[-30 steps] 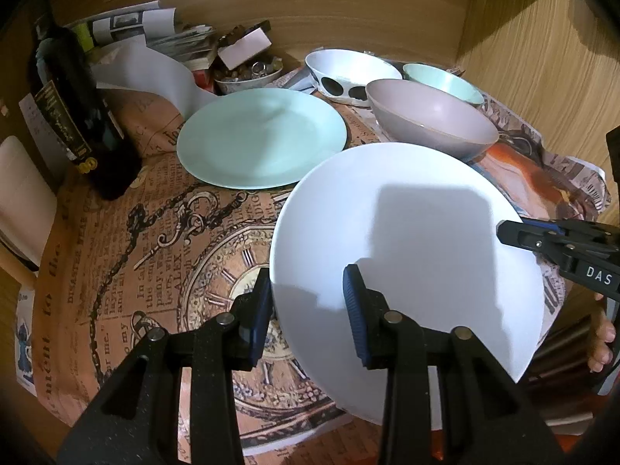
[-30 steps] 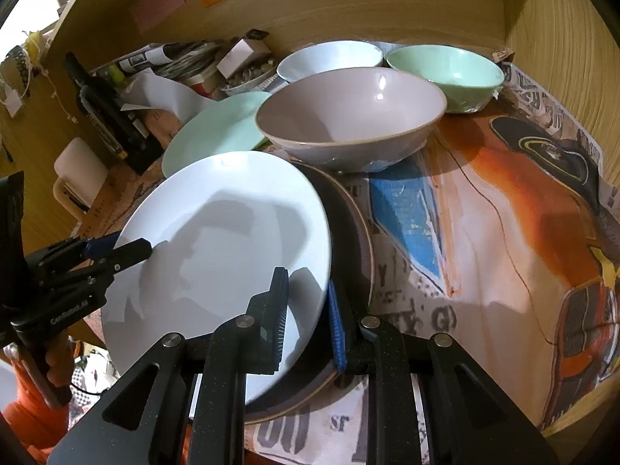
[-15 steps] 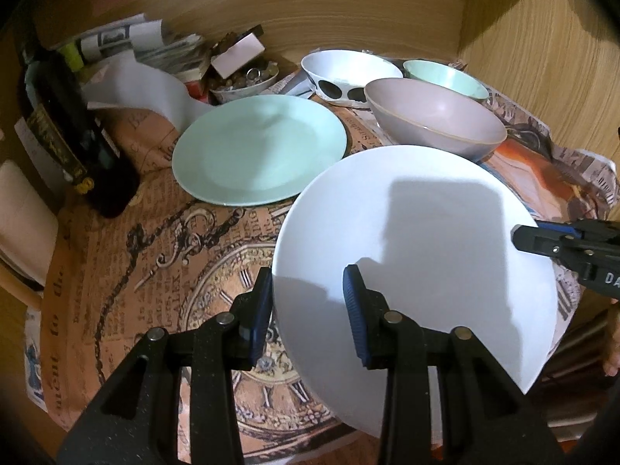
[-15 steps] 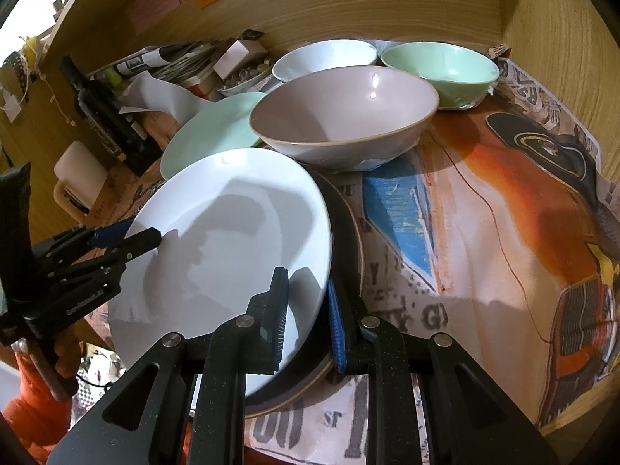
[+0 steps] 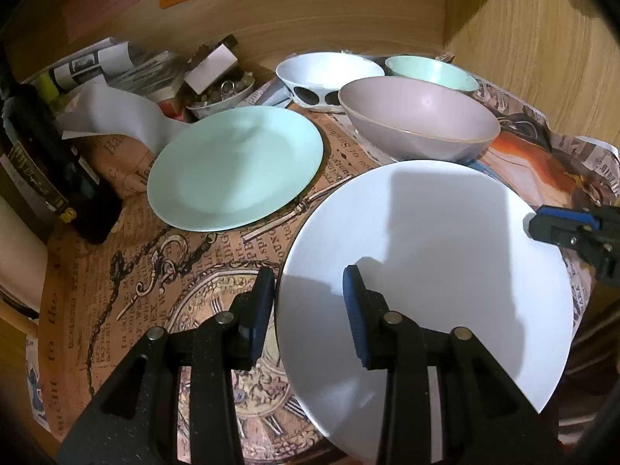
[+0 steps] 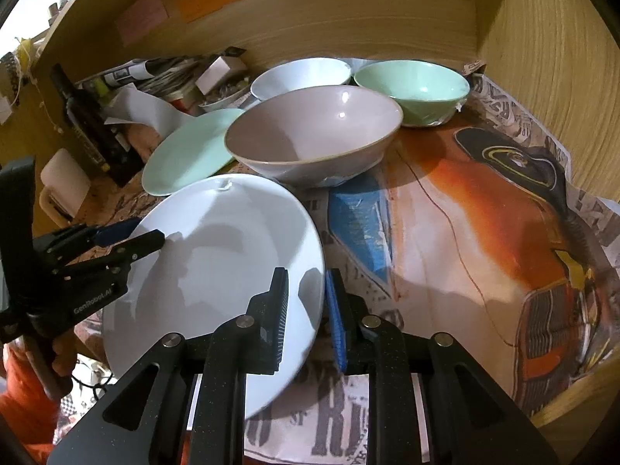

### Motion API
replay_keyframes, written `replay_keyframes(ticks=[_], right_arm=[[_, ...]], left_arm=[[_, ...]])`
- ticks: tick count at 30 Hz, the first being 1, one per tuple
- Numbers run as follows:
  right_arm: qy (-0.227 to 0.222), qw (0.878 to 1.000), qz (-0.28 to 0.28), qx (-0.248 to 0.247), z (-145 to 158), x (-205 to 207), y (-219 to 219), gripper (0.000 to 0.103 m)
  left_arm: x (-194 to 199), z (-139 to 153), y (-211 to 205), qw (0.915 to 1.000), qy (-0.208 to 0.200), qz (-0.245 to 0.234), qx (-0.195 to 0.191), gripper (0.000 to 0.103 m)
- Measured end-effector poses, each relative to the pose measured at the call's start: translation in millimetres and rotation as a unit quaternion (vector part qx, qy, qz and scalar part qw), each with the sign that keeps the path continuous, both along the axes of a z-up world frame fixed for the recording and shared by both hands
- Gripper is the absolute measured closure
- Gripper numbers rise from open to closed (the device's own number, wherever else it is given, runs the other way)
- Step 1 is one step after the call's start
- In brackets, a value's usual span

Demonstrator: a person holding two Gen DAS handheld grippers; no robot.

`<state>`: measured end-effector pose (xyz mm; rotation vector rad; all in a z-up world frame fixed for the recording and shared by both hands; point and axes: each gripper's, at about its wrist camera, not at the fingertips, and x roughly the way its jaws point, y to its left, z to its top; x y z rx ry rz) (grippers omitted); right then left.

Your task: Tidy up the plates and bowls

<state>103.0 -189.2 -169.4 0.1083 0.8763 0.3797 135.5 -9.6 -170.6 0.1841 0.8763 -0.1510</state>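
Observation:
A white plate (image 5: 434, 255) is held off the table between both grippers. My left gripper (image 5: 308, 310) is shut on its left rim. My right gripper (image 6: 306, 306) is shut on its right rim; the plate (image 6: 217, 263) fills the lower left of the right wrist view. A mint green plate (image 5: 236, 166) lies flat on the table behind it. A large pinkish-grey bowl (image 5: 418, 116) stands behind the white plate, with a white spotted bowl (image 5: 325, 77) and a mint bowl (image 5: 430, 71) further back.
A dark bottle (image 5: 46, 166) stands at the left. Papers, a small box and a dish of small items (image 5: 217, 93) crowd the back left. Wooden walls close the back and right. Printed newspaper (image 6: 484, 232) covers the table.
The white plate has risen and shifted left with both grippers; the dark plate seen under it earlier in the right wrist view no longer shows.

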Motion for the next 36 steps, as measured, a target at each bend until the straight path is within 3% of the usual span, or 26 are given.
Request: replay_keyframes(ticks=[7, 10, 14, 16, 18, 23, 27, 36], right_arm=[[-0.032, 0.999, -0.005, -0.007, 13, -2, 1, 0.083], [-0.045, 0.999, -0.005, 0.004, 23, -2, -2, 0.075], [-0.072, 0.997, -0.010, 0.004, 38, -2, -2, 0.071], [-0.080, 0.997, -0.006, 0.010, 45, -1, 0, 0.068], [-0.089, 0.996, -0.002, 0.019, 52, 1, 2, 0.062], [-0.115, 0.992, 0.013, 0.042, 73, 11, 14, 0.049], [-0.128, 0.990, 0.035, 0.051, 89, 27, 28, 0.047], [-0.129, 0.988, 0.081, 0.004, 92, 75, 71, 0.046]], left_arm=[[2, 2, 6, 0.9998, 0.001, 0.005, -0.017, 0.067], [1, 11, 13, 0.9996, -0.006, 0.009, -0.028, 0.067], [-1, 30, 22, 0.9986, -0.023, 0.015, -0.045, 0.066], [-3, 41, 28, 0.9980, -0.038, 0.020, -0.047, 0.062], [-5, 53, 35, 0.9967, -0.054, 0.026, -0.054, 0.048], [-7, 75, 55, 0.9935, -0.085, 0.047, -0.059, 0.033], [-3, 86, 74, 0.9900, -0.106, 0.073, -0.057, 0.014], [19, 91, 106, 0.9885, -0.104, 0.098, -0.051, 0.012]])
